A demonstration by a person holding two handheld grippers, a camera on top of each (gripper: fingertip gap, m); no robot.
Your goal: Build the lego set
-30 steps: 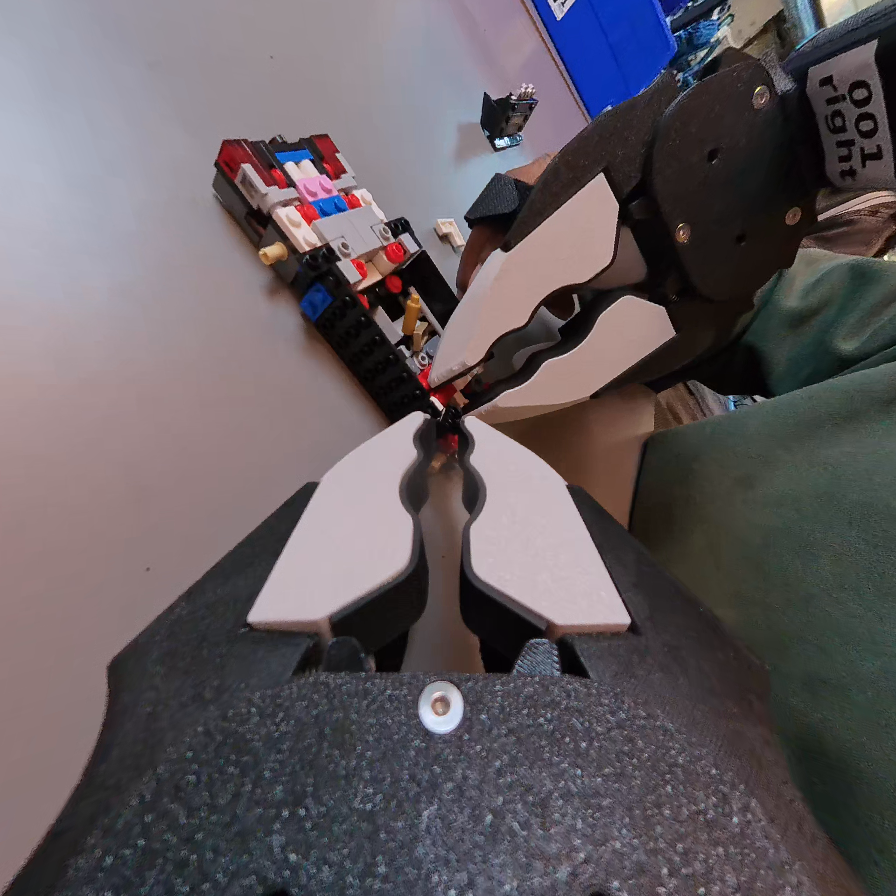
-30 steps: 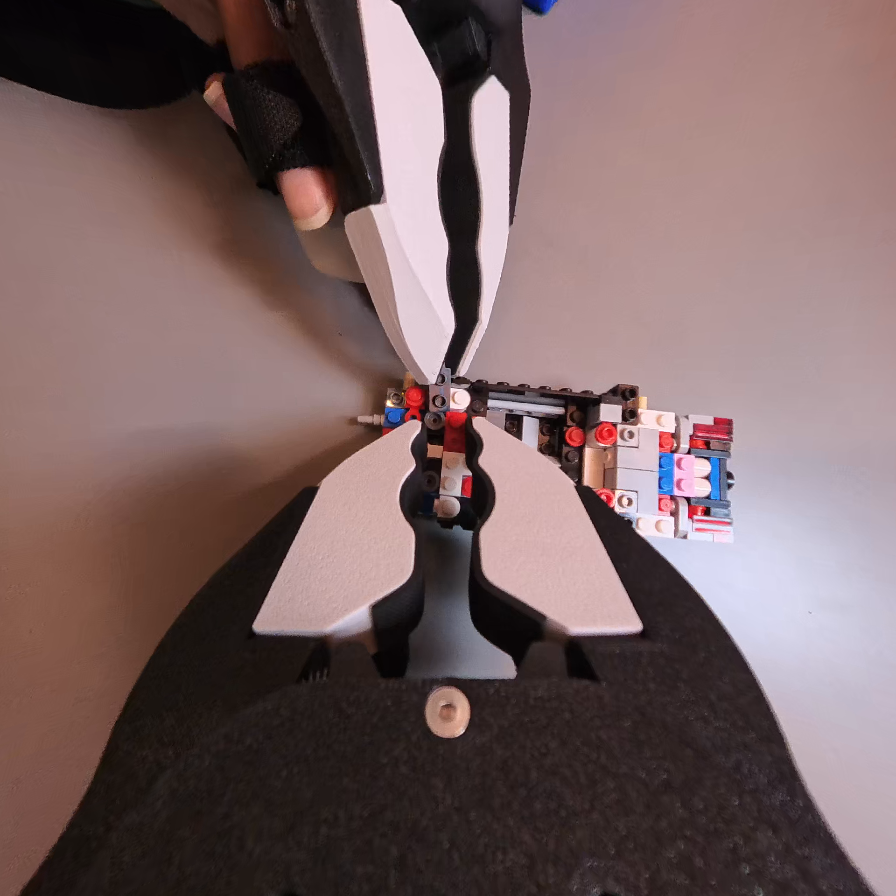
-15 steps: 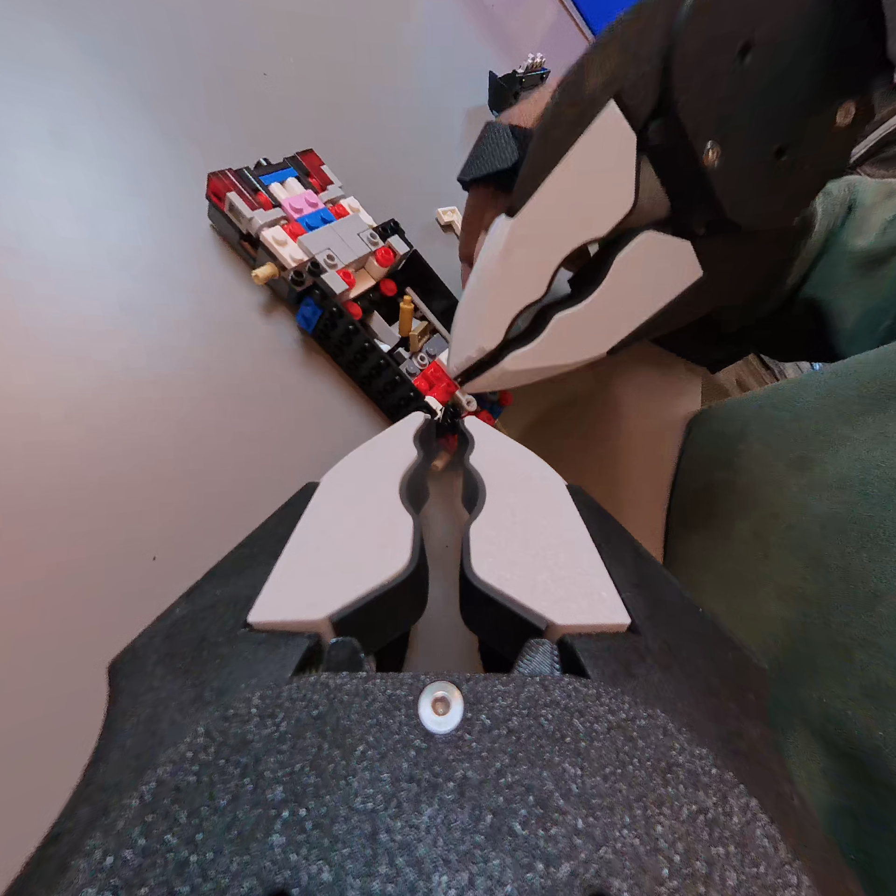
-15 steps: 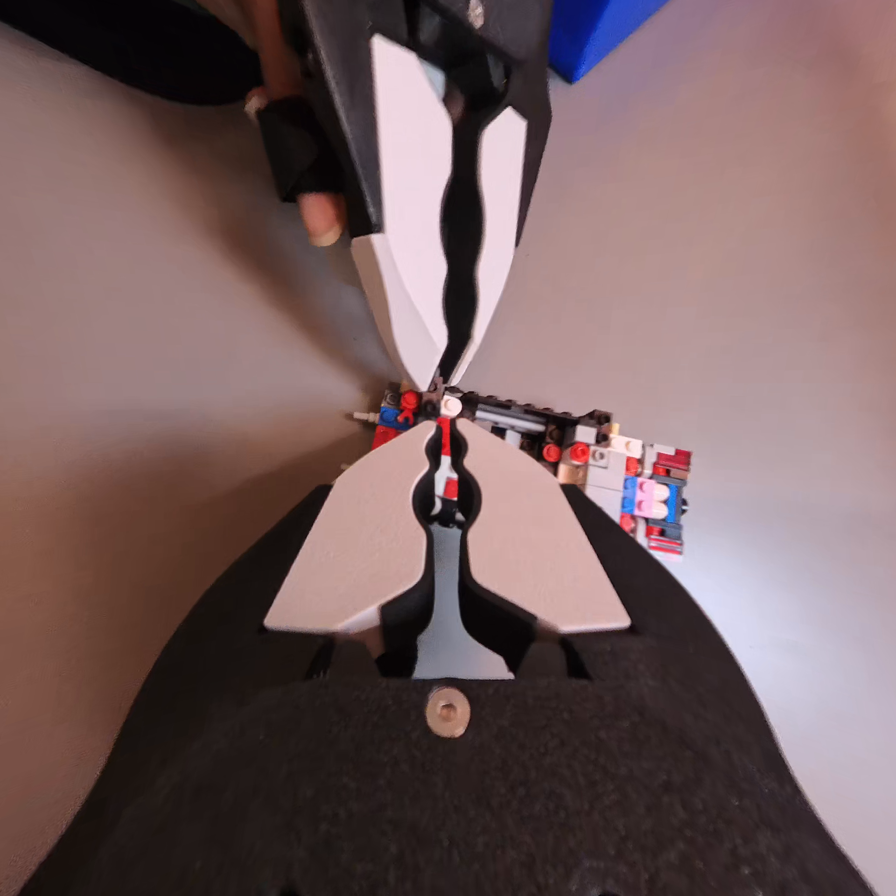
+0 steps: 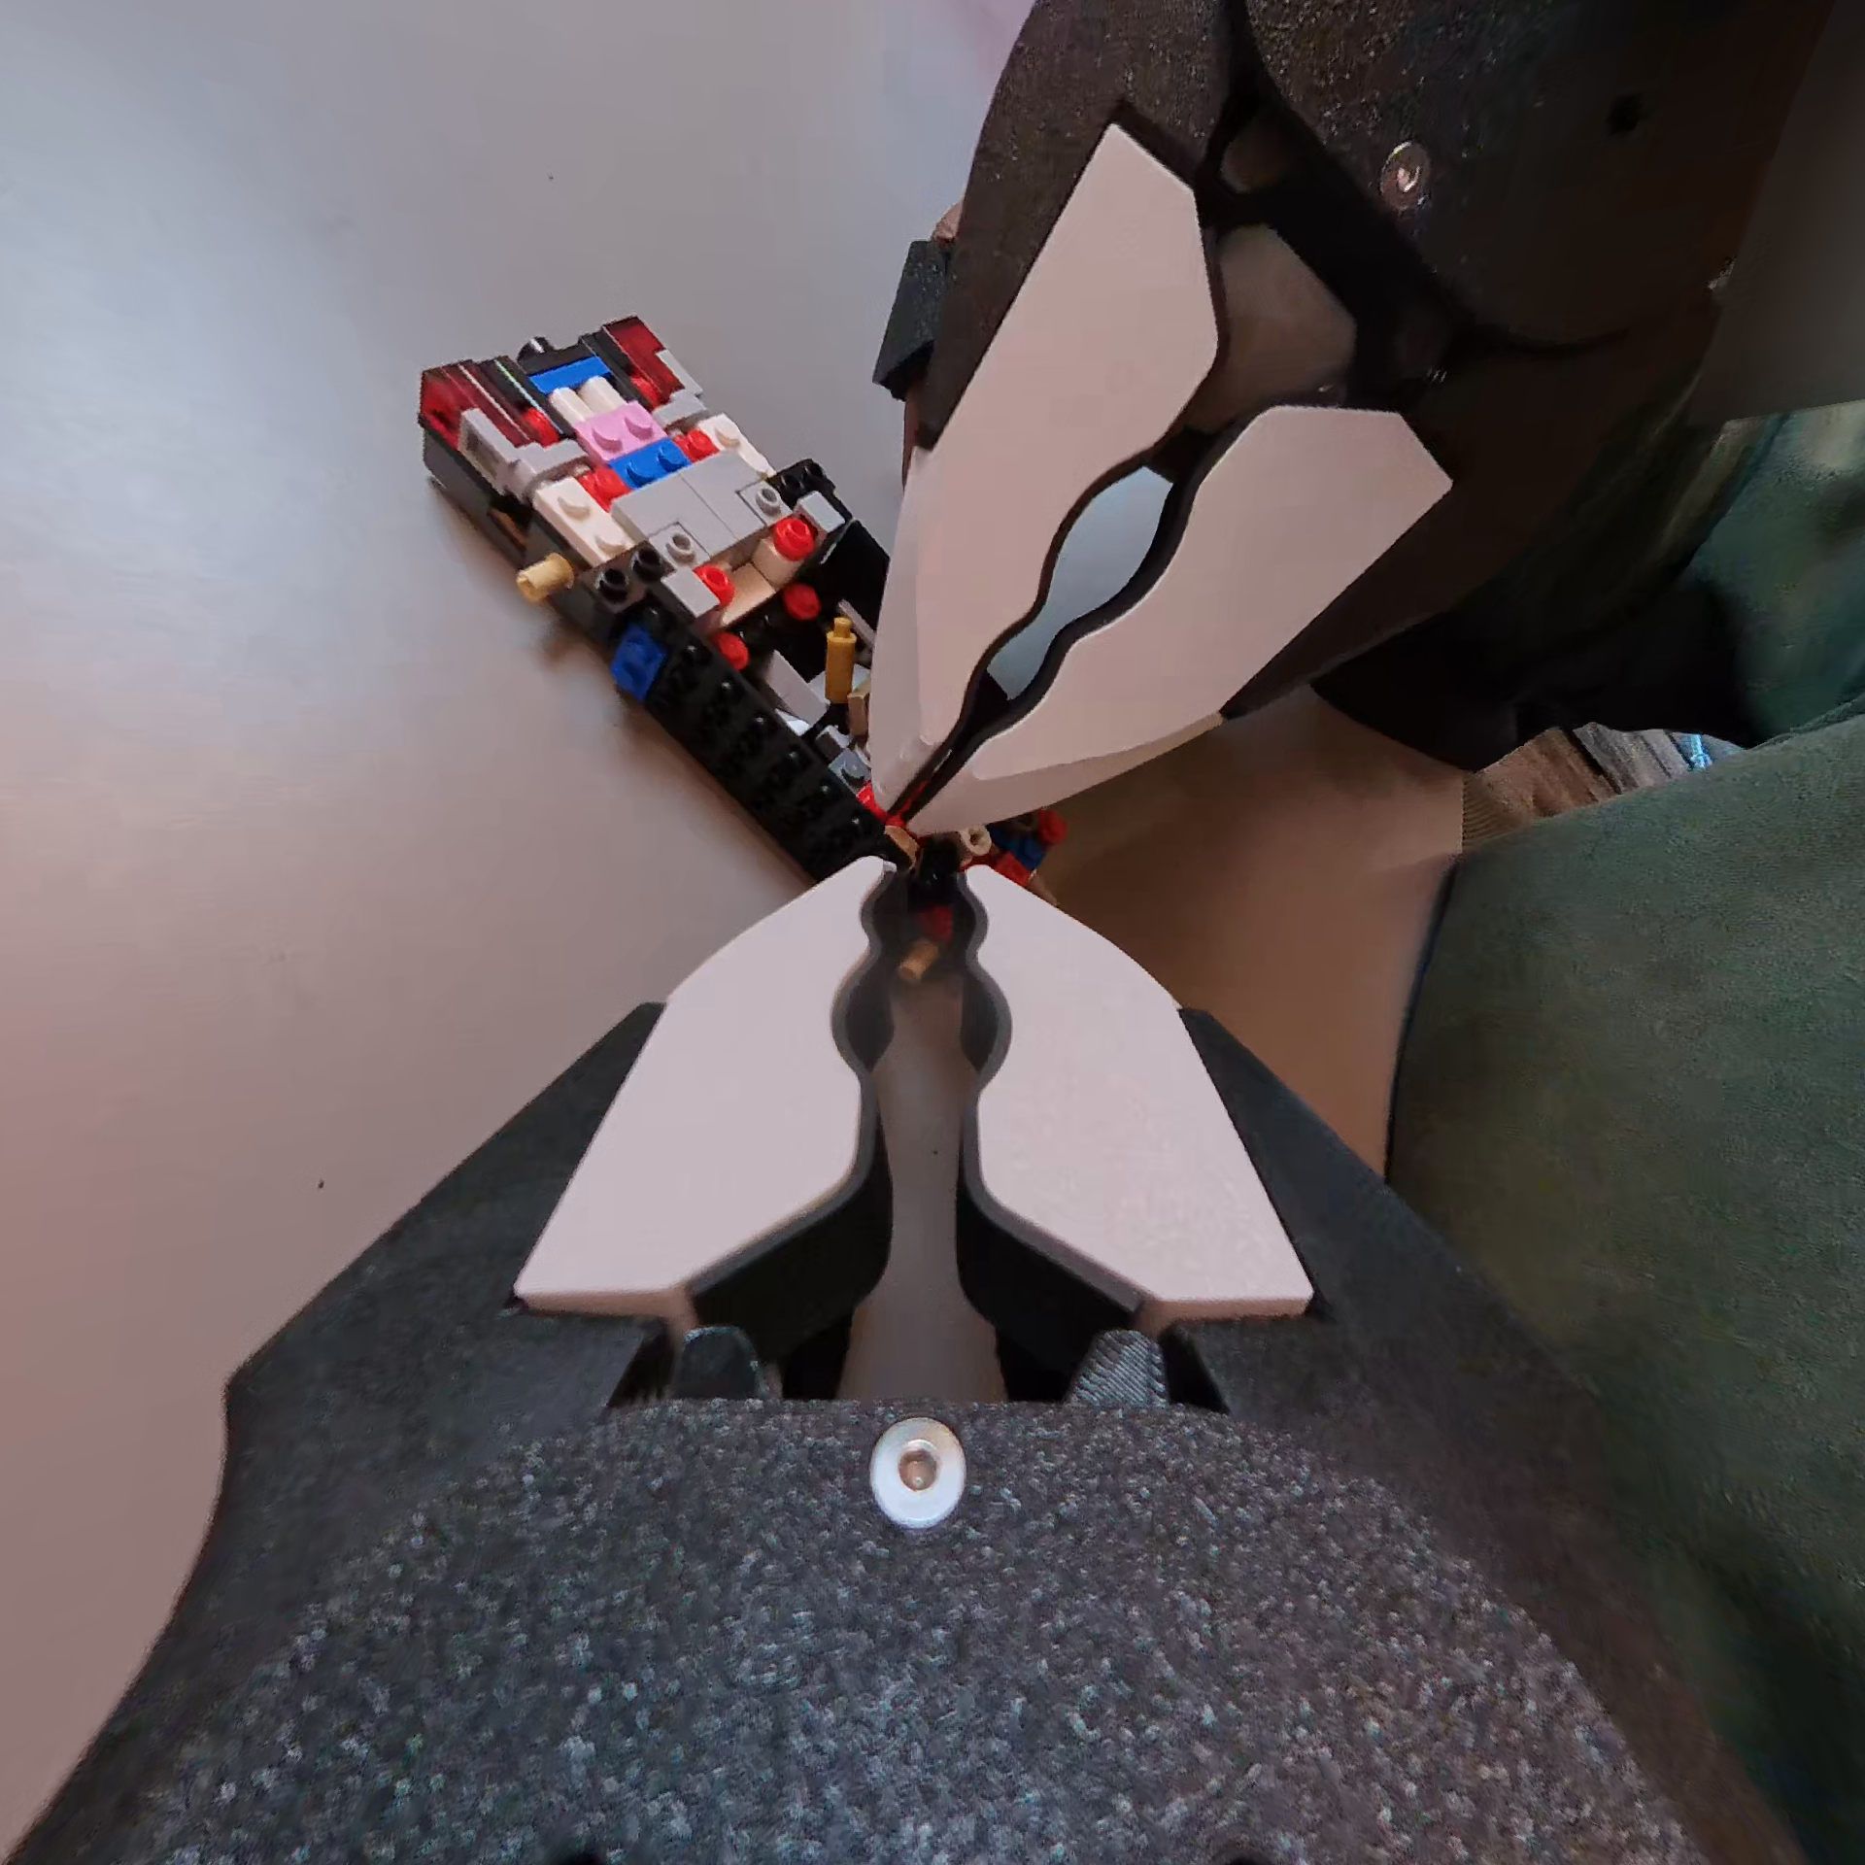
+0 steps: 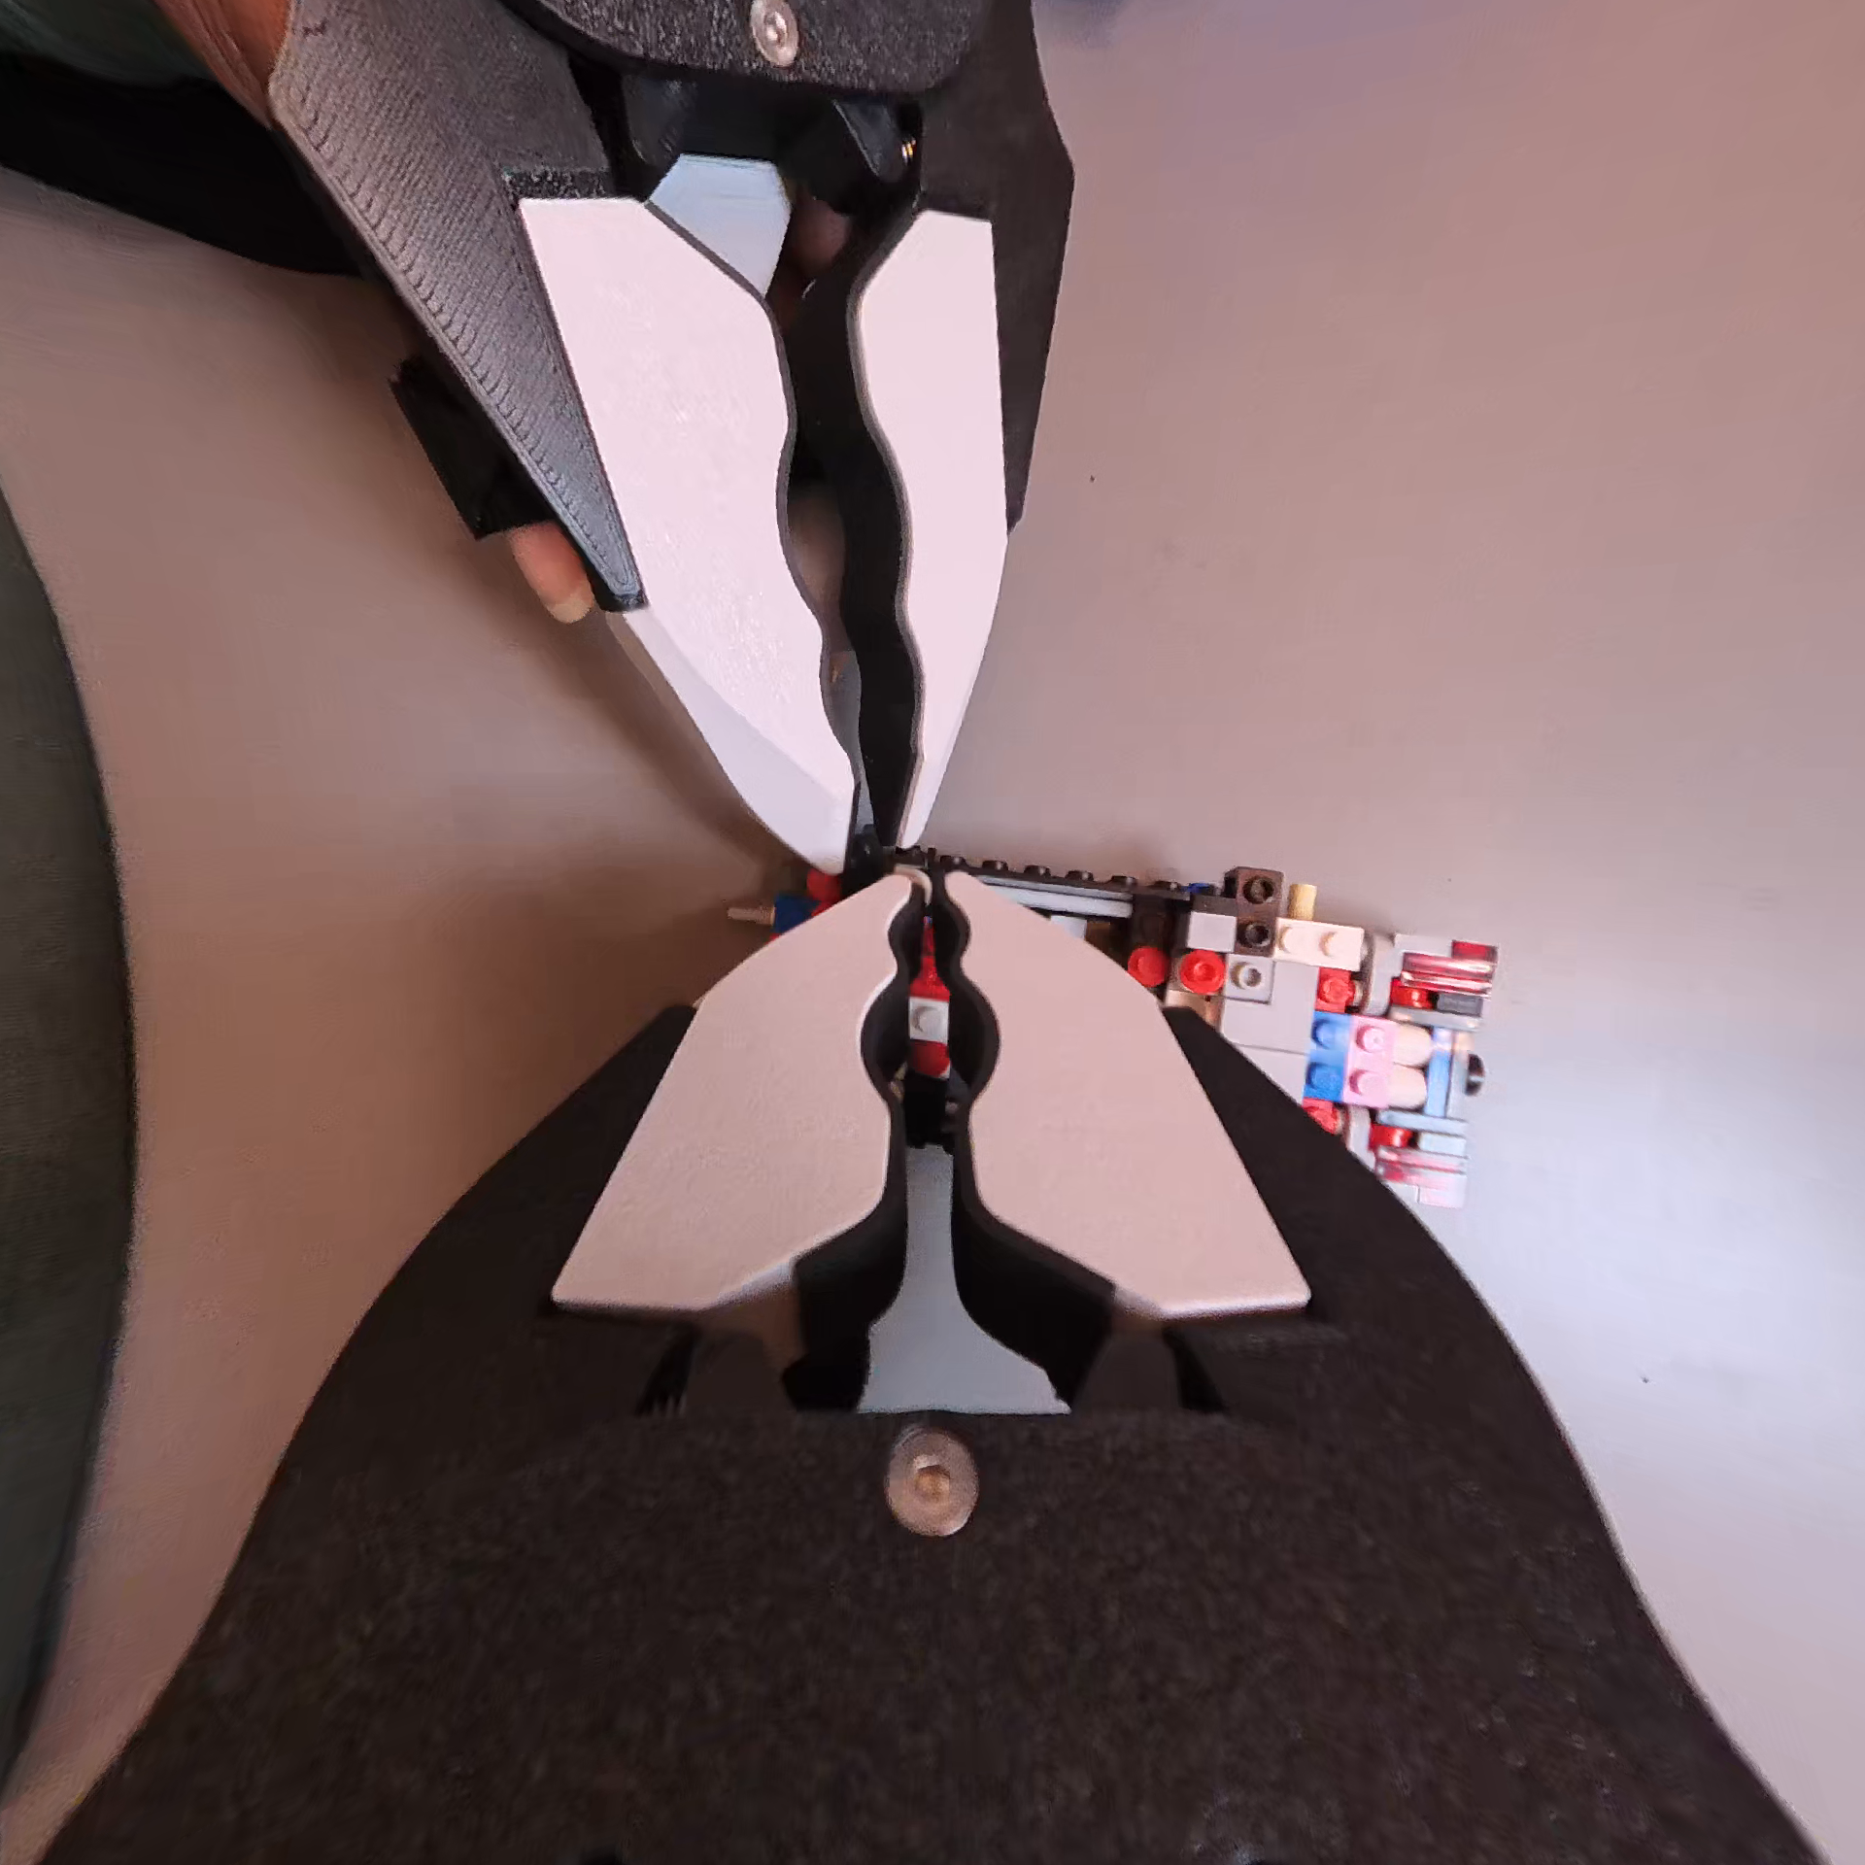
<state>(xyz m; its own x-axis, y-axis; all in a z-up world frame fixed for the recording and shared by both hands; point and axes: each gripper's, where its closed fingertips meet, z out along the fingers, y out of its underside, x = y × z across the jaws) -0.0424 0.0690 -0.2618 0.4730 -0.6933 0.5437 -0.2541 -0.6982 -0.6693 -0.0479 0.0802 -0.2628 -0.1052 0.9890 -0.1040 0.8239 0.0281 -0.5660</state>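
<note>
Two handheld grippers meet tip to tip over the near end of a lego model (image 5: pixel 696 565) lying flat on a grey table (image 5: pixel 252 807). The left gripper (image 5: pixel 923 888) is nearly closed, its tips pinching small black and red pieces at the model's end. The right gripper (image 6: pixel 928 888) is closed almost completely; whether it grips a piece cannot be told. In the left wrist view the right gripper (image 5: pixel 913 802) hides the model's near end, and a green sleeve (image 5: pixel 1635 1009) fills the right edge. Only the right wrist view shows a fingertip (image 6: pixel 555 585) behind the left gripper (image 6: pixel 868 833).
</note>
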